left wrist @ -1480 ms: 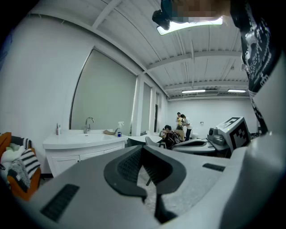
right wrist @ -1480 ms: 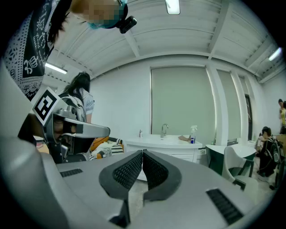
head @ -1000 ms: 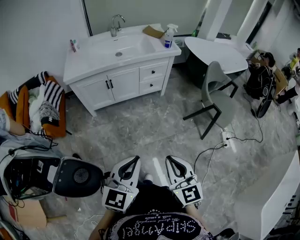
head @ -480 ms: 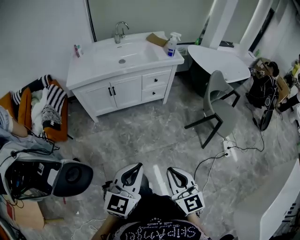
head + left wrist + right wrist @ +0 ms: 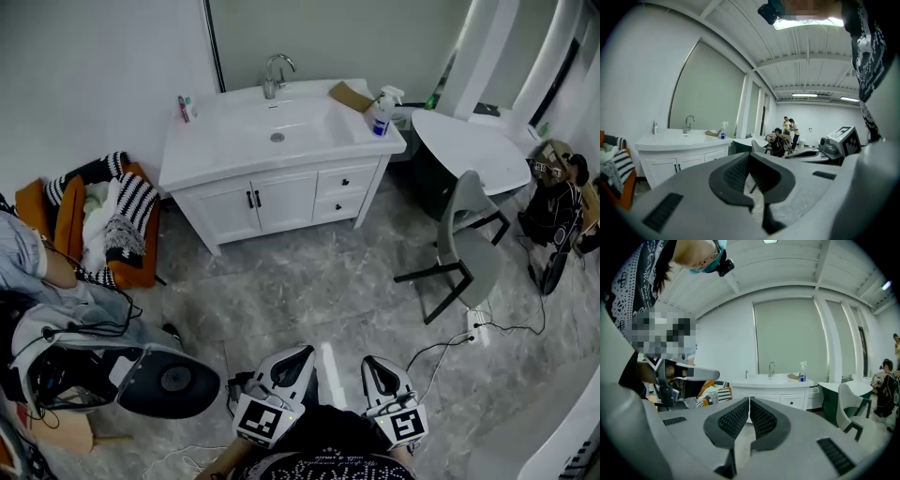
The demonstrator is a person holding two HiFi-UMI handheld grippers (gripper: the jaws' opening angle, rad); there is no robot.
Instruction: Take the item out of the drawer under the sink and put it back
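Note:
The white sink vanity [image 5: 281, 178] stands against the far wall, across a stretch of marble floor from me. Its two small drawers [image 5: 345, 180] on the right, under the counter, are both pushed in, so whatever lies inside is hidden. My left gripper [image 5: 302, 354] and right gripper [image 5: 369, 362] hang side by side at the bottom of the head view, pointing toward the vanity and far from it. Both are shut and hold nothing. The vanity [image 5: 679, 152] shows beyond the left gripper [image 5: 749, 155]. In the right gripper view it [image 5: 773, 389] lies past the right gripper [image 5: 749, 399].
A spray bottle [image 5: 382, 112] and a brown packet [image 5: 350, 96] sit on the counter by the faucet [image 5: 275, 73]. Right of it are a round white table [image 5: 469, 141], a grey chair [image 5: 466, 239] and a floor cable [image 5: 476, 326]. Left: an orange seat with striped clothes [image 5: 117, 220] and a black-and-white machine [image 5: 141, 375].
In the head view the vanity has slid lower and to the right, and looks nearer. Both grippers sit lower and further right in the picture, still shut and side by side.

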